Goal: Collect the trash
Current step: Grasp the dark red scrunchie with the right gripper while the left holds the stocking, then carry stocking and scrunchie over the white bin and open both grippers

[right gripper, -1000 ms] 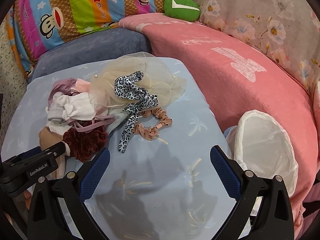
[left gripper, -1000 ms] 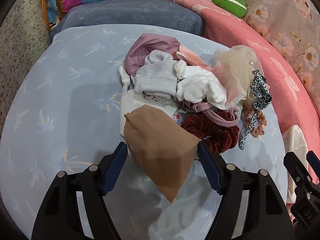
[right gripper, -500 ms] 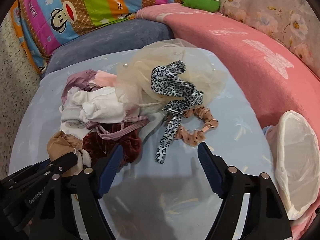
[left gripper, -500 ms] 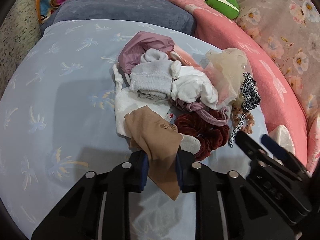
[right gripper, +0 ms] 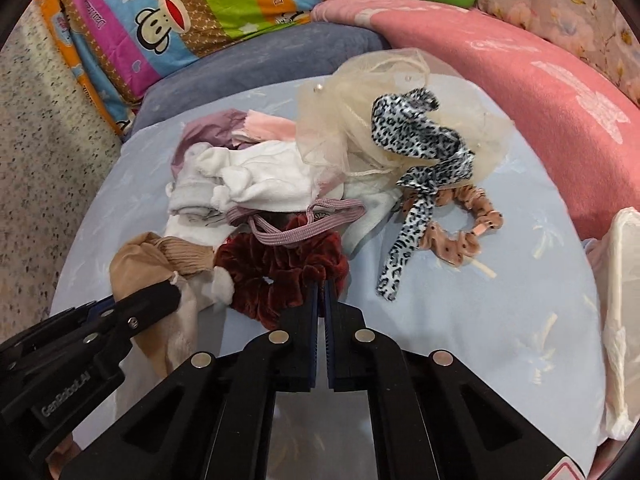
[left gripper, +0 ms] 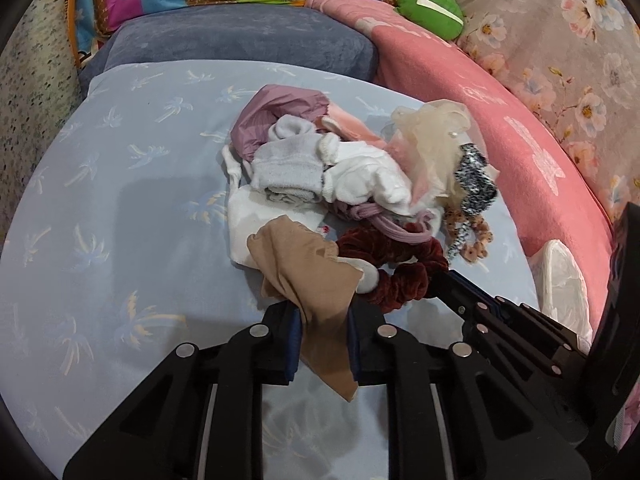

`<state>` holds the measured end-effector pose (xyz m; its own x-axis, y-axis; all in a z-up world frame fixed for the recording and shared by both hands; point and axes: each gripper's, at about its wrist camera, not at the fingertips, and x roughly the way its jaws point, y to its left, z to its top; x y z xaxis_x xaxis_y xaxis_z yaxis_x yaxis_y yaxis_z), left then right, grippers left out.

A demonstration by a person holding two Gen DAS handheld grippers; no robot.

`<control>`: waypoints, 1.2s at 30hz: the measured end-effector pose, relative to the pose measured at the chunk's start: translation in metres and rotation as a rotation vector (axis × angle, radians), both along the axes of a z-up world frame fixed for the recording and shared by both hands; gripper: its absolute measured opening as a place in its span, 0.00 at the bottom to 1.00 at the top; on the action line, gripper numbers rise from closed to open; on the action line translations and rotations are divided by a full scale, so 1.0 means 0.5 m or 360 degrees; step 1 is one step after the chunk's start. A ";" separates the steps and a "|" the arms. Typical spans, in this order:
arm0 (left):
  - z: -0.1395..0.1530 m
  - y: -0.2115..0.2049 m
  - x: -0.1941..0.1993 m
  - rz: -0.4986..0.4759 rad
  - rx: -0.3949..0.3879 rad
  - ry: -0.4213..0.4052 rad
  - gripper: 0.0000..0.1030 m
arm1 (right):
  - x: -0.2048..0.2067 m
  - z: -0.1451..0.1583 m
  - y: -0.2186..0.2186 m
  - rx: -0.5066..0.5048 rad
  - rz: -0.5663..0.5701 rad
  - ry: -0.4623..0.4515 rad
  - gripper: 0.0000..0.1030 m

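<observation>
A heap of small fabric items lies on the pale blue sheet (left gripper: 100, 208). My left gripper (left gripper: 322, 314) is shut on a tan stocking (left gripper: 308, 264), whose tail hangs down between the pads. The same stocking (right gripper: 136, 264) shows at the lower left of the right wrist view, under the left gripper (right gripper: 160, 296). My right gripper (right gripper: 320, 286) is shut on the near edge of a dark red velvet scrunchie (right gripper: 276, 268). In the left wrist view the right gripper (left gripper: 444, 280) comes in from the right onto that scrunchie (left gripper: 396, 256).
The heap holds white socks (right gripper: 256, 184), a mauve garment (left gripper: 280, 108), cream tulle (right gripper: 360, 92), a leopard-print ribbon (right gripper: 416, 148) and a tan spotted scrunchie (right gripper: 460, 236). A white mesh bag (right gripper: 624, 300) sits at the right edge. Pink blanket (right gripper: 540, 92) and pillows border the sheet.
Both grippers went from open to shut: the left on the tan stocking, lifting it slightly, the right moving left and down onto the red scrunchie's edge.
</observation>
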<state>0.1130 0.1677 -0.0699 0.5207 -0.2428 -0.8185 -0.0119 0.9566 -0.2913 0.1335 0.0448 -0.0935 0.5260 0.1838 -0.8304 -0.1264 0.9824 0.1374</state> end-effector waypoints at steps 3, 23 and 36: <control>0.021 -0.019 -0.018 -0.0033 0.0008 -0.0040 0.17 | -0.033 0.036 -0.019 0.0005 -0.0007 -0.0050 0.03; 0.112 -0.172 -0.088 -0.0272 0.0010 -0.0211 0.17 | -0.170 0.216 -0.223 0.0067 -0.0267 -0.0348 0.02; 0.155 -0.420 -0.088 -0.0708 0.0020 -0.0305 0.17 | -0.234 0.241 -0.481 0.0020 -0.0630 -0.0412 0.02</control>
<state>0.0688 -0.0423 0.0073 0.5102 -0.4669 -0.7223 0.4520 0.8601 -0.2367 0.0163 -0.1959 0.0271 0.7469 -0.0634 -0.6619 0.2259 0.9604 0.1629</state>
